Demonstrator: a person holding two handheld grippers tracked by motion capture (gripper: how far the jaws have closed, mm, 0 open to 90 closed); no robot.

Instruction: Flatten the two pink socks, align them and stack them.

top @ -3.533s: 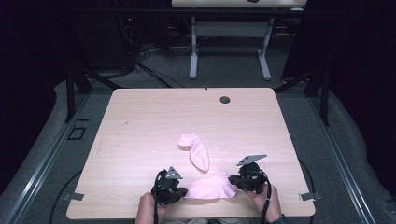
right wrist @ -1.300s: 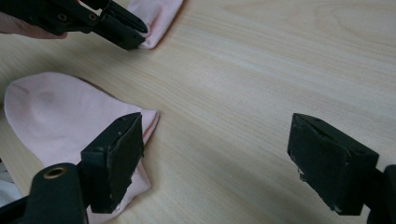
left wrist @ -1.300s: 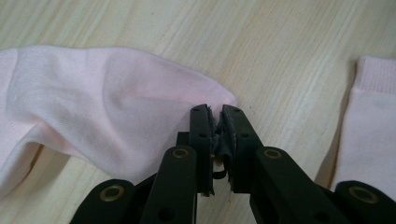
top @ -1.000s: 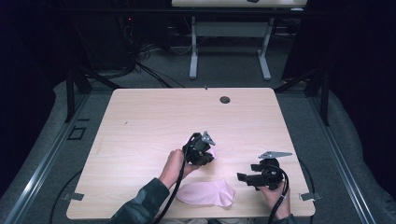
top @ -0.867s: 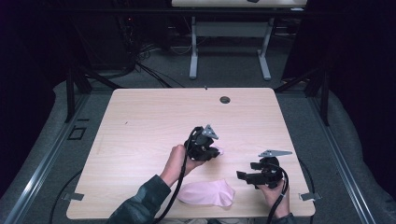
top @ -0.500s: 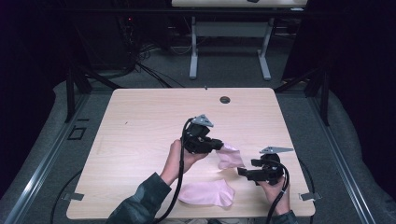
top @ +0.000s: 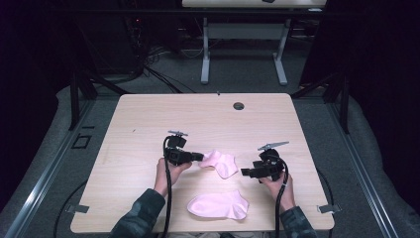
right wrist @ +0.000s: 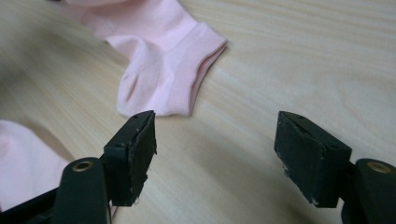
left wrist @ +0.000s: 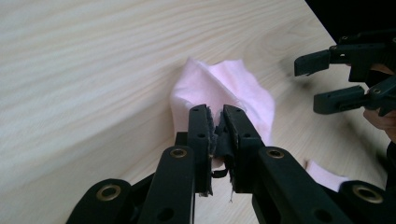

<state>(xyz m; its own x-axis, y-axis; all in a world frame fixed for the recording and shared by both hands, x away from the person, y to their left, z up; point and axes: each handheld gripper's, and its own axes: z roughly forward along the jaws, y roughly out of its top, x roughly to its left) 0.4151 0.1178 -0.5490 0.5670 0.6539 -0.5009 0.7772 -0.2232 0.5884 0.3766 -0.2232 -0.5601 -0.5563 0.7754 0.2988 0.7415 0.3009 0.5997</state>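
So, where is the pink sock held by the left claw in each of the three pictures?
High view: the held pink sock lies at table centre, between the two claws.
Left gripper view: the sock sits centre, pinched in the left claw.
Right gripper view: its cuff end lies upper left.
Shared landmark: the second pink sock, nearer the person.

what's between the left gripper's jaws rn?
The left gripper is pinching an edge of the pink sock; the rest fans out on the table beyond. The jaws cover the pinched part.
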